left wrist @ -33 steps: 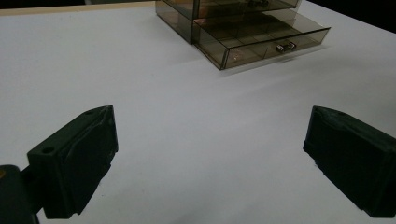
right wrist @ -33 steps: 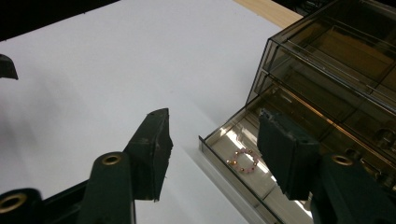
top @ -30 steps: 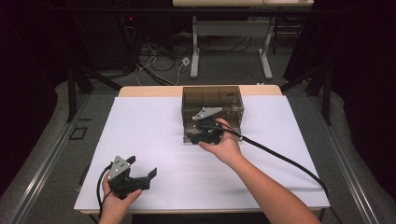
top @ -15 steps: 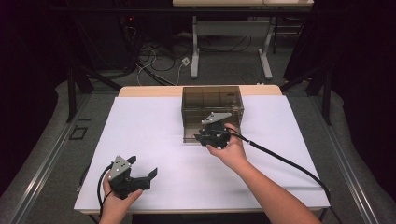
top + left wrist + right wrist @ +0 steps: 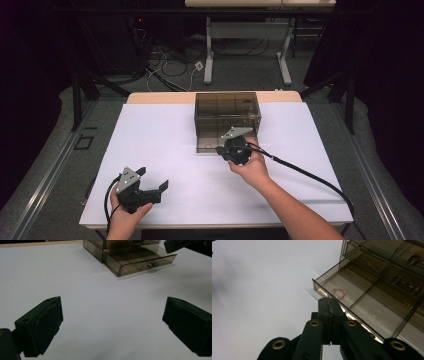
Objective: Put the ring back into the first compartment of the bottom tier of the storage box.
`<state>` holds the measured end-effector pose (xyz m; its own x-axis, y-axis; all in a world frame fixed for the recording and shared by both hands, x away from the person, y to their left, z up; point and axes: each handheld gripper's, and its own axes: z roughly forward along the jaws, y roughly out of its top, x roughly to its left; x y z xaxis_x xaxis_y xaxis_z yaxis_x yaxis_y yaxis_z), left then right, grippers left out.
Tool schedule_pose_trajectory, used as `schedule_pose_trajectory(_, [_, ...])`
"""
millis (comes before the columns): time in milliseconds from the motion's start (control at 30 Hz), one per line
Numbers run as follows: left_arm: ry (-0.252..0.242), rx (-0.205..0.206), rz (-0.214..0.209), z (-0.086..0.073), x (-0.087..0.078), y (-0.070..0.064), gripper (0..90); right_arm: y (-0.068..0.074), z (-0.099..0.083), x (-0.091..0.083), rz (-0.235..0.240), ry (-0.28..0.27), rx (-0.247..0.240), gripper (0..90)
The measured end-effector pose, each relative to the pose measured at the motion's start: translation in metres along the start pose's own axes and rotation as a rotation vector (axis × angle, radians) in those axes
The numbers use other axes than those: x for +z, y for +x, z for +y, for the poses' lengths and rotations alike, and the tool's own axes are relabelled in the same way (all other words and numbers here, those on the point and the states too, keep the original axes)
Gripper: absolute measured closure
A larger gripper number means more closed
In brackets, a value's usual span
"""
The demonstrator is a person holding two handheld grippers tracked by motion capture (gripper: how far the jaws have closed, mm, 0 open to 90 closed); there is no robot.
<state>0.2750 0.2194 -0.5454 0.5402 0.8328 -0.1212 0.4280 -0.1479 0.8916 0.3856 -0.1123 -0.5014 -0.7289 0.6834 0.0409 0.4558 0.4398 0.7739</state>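
Covering most of the tabletop (image 5: 150, 150), a white sheet leaves a strip of bare wood along the far edge. Grey carpet surrounds it; black curtains darken both sides of the frame. At the top of the high view: a tangle of cables (image 5: 165, 60) on the floor and the white legs of another desk (image 5: 210, 60).

Item, centre frame: smoked transparent drawer box (image 5: 227, 112), its bottom drawer (image 5: 362, 302) pulled out. In the drawer's front left compartment, seen in the right gripper view, lies a small bead bracelet (image 5: 338, 293), pink with gold beads.

Item, just below the box: right gripper (image 5: 226, 149), fingers pressed together at the drawer's front edge; whether they pinch the drawer's handle cannot be told. A black cable (image 5: 310, 175) trails toward the lower right.

Item, lower left of the frame: left gripper (image 5: 152, 187), fingers spread wide, holding nothing, well apart from the box.
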Motion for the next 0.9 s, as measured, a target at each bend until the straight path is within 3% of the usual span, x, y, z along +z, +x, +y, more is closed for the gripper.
schedule_pose_trajectory(900, [0.000,-0.001,0.008,-0.001,-0.002,0.000,2.9,-0.022,-0.033,-0.015,-0.029,-0.007,0.068,90.0])
